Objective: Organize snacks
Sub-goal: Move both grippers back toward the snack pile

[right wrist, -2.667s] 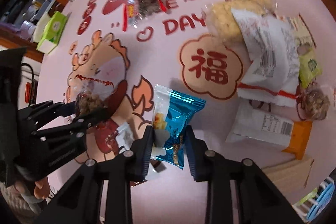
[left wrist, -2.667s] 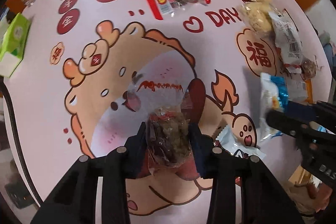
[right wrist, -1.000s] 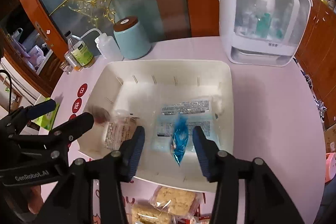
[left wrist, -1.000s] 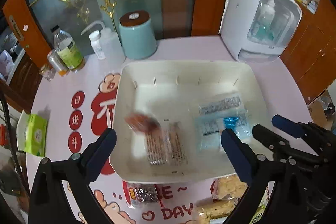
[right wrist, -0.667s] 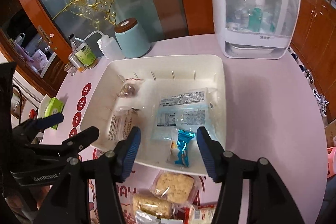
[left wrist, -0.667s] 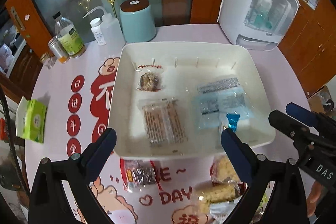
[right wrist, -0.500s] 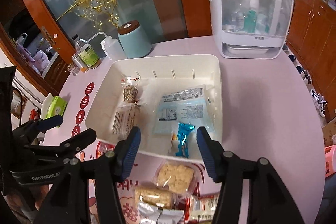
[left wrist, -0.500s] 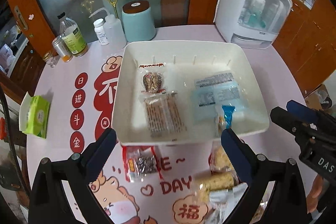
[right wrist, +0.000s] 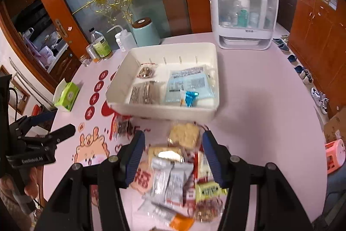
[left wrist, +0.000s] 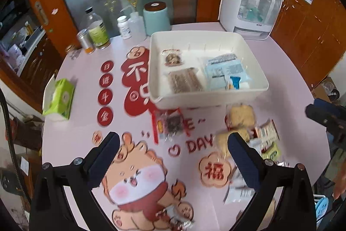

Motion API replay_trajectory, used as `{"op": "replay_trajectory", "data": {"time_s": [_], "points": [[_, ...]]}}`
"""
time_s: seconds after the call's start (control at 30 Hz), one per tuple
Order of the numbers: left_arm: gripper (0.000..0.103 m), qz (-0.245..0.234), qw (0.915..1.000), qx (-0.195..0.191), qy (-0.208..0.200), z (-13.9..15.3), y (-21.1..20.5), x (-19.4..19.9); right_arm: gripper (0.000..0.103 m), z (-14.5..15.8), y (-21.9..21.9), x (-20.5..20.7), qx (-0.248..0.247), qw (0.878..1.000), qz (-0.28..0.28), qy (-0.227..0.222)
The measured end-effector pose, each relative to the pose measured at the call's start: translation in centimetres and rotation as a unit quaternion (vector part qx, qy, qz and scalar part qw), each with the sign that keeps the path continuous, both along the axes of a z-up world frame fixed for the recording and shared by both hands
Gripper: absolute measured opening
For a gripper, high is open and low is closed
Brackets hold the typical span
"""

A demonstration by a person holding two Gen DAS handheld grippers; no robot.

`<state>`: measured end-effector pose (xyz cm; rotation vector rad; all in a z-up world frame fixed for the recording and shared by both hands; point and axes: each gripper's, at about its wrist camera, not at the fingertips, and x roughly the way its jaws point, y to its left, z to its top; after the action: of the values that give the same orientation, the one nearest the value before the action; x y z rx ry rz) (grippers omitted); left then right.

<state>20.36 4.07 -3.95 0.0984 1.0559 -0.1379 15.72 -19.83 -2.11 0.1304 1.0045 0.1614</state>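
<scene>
A white bin (left wrist: pixel 207 101) stands on the pink table and holds a round brown snack pack (left wrist: pixel 172 58), a brown bar pack (left wrist: pixel 186 81), light blue packs (left wrist: pixel 225 70) and a blue-foil snack (left wrist: pixel 234 81). Loose on the table in front of it lie a dark snack in a red-trimmed pack (left wrist: pixel 170 122) and pale cracker packs (left wrist: pixel 240 116). My left gripper (left wrist: pixel 173 140) hangs wide open and empty above that dark pack. The right gripper (right wrist: pixel 173 135) is open and empty over a heap of wrapped snacks (right wrist: pixel 173 176), near a cracker pack (right wrist: pixel 183 133).
A green tissue box (left wrist: pixel 59 99) sits at the table's left edge. Bottles (left wrist: pixel 97 29), a teal canister (left wrist: pixel 156 18) and a white cabinet appliance (left wrist: pixel 250 8) line the far side. A pink stool (right wrist: pixel 335 153) stands on the floor to the right.
Both grippers have drawn back from the bin toward the near side of the table and risen a little. The snacks they dropped lie still in the bin. The loose packs have come into view.
</scene>
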Motion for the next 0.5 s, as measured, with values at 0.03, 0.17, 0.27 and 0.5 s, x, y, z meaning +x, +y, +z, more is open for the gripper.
{"op": "replay_trajectory", "data": {"time_s": [0.03, 0.17, 0.27, 0.5], "points": [[0.100, 0.003, 1.0000, -0.004, 0.000, 0.1, 0.5, -0.7, 0.056, 0.3, 0.1, -0.8, -0.004, 1.000, 0.000, -0.004], [0.100, 0.013, 0.9996, -0.024, 0.000, 0.5, 2.6, -3.7, 0.056, 1.6, 0.7, -3.9, -0.021, 1.000, 0.002, -0.022], [0.100, 0.016, 0.9994, -0.032, -0.003, 0.4, 3.7, -5.4, 0.056, 1.6, 1.3, -6.0, -0.029, 0.999, 0.011, -0.027], [0.100, 0.024, 0.9989, -0.032, 0.025, -2.7, 5.1, -8.3, 0.056, -1.8, 2.6, -9.7, -0.061, 0.997, 0.039, -0.002]]}}
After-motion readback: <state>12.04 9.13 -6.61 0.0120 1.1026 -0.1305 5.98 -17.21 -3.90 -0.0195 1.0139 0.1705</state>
